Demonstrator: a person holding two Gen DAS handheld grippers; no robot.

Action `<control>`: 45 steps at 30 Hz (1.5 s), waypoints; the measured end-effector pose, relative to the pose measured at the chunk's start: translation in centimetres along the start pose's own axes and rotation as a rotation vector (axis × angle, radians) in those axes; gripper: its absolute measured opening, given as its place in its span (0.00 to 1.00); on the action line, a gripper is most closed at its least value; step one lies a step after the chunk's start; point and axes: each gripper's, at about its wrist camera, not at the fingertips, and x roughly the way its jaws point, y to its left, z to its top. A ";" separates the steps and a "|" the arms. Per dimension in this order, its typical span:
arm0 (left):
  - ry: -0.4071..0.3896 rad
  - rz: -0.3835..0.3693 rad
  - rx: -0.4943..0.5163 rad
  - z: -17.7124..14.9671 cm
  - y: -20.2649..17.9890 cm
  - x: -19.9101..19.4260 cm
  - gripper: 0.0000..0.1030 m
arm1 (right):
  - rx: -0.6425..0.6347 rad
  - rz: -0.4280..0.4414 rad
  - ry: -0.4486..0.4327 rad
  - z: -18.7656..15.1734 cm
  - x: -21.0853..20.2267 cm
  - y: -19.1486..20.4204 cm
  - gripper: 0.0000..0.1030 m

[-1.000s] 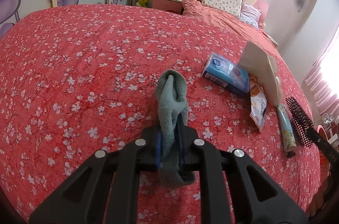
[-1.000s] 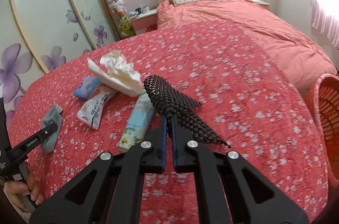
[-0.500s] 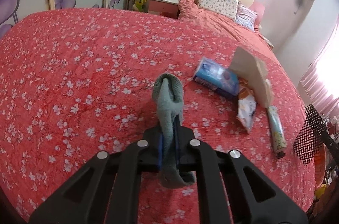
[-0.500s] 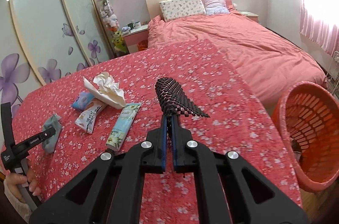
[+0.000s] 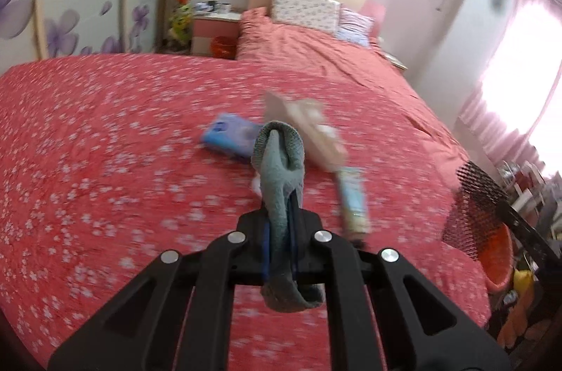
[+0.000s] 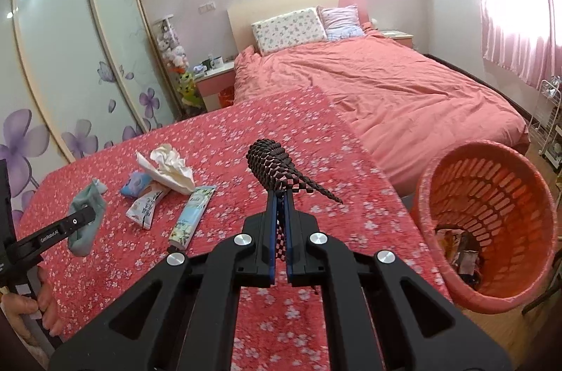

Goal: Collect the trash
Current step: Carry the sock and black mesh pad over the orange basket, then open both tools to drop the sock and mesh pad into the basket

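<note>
My left gripper (image 5: 281, 227) is shut on a grey-green sock (image 5: 281, 167) and holds it above the red flowered cover; the sock also shows in the right wrist view (image 6: 86, 216). My right gripper (image 6: 280, 213) is shut on a black mesh net (image 6: 277, 165), held up near the table's right edge. An orange trash basket (image 6: 491, 195) with some wrappers inside stands on the floor to the right. A crumpled tissue (image 6: 168, 165), a blue packet (image 6: 135, 183), a snack wrapper (image 6: 145, 207) and a tube (image 6: 193, 213) lie on the cover.
A pink bed (image 6: 386, 83) with pillows lies beyond the table. A sliding wardrobe (image 6: 70, 55) with purple flowers is at the left. A nightstand (image 6: 214, 79) stands by the bed. A white rack (image 6: 548, 125) is at the far right.
Both grippers have risen and swung right, each still holding its item. The orange basket has come into full view beside the right gripper. The left view is now motion-blurred.
</note>
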 end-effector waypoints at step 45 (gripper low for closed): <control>0.202 -0.497 0.376 -5.4 -33.9 7.7 0.09 | 0.317 -0.236 -0.137 0.0 -6.4 -19.8 0.04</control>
